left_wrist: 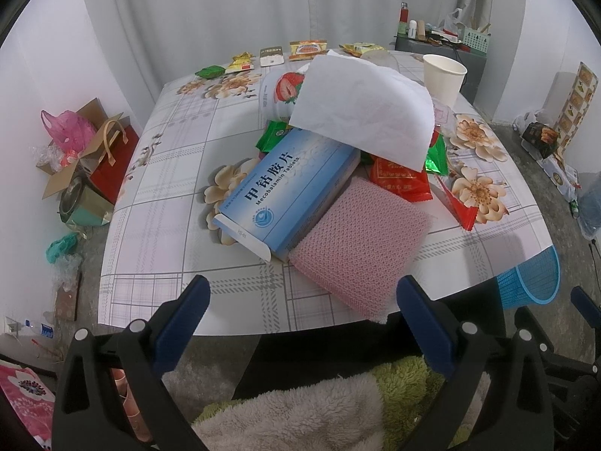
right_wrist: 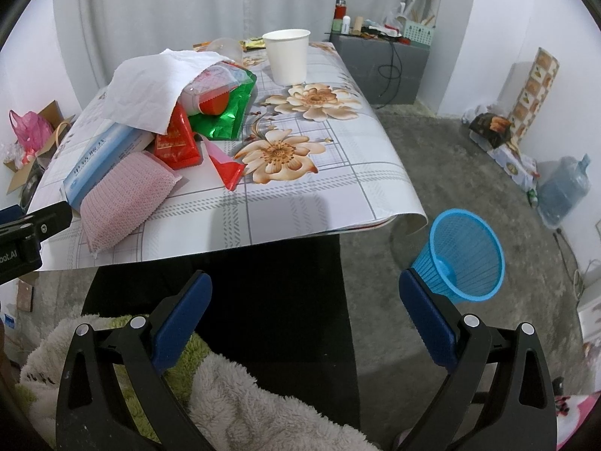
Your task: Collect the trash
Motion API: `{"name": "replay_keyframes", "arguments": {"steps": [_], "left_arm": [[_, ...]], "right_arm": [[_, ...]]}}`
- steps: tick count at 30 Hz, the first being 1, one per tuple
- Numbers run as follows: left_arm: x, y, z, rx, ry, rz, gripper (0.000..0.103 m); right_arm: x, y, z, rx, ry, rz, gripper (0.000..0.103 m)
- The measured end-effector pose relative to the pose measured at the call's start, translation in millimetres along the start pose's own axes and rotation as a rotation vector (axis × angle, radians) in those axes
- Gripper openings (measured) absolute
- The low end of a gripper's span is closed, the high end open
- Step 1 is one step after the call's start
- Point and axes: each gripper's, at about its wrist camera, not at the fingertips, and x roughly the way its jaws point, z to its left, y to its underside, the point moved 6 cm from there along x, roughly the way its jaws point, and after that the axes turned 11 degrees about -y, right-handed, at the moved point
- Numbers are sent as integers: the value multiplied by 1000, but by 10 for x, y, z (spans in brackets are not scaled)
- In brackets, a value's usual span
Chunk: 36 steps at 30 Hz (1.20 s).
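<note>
A pile of trash lies on the flowered table (left_wrist: 157, 188): a blue medicine box (left_wrist: 285, 195), a pink scrub pad (left_wrist: 360, 240), a white tissue (left_wrist: 364, 105) on top, red wrappers (left_wrist: 402, 180) and green wrappers (left_wrist: 274, 135). The pile also shows in the right wrist view, with the tissue (right_wrist: 150, 82), the pad (right_wrist: 124, 199) and a red wrapper (right_wrist: 176, 143). A blue mesh bin (right_wrist: 462, 255) stands on the floor right of the table. My left gripper (left_wrist: 302, 297) is open and empty, just before the table's near edge. My right gripper (right_wrist: 304, 289) is open and empty, below the table edge.
A white paper cup (left_wrist: 443, 75) stands at the table's far right. Several snack packets (left_wrist: 308, 47) lie along the far edge. Boxes and bags (left_wrist: 86, 158) sit on the floor at left. A water jug (right_wrist: 563, 188) stands at right. A fluffy cloth (right_wrist: 244, 406) lies below me.
</note>
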Motion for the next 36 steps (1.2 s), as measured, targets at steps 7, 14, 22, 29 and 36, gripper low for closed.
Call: {"name": "replay_keyframes", "arguments": {"steps": [7,14,22,29,36], "left_arm": [[1,0,-1,0,0,1,97],[3,0,-1,0,0,2,97],[5,7,-5,0,-1,2,97],[6,8,-6,-1,0,3,97],[28,16,58,-26,12,-4,97]], "right_arm": [[0,1,-2,1,-2,0,95],[-1,1,5,2,-2,0,95],[-2,2,0,2,-4,-1,95],[1,-1,1,3,-4,-1,95],[3,-34,19,11,-12,-6,95]]}}
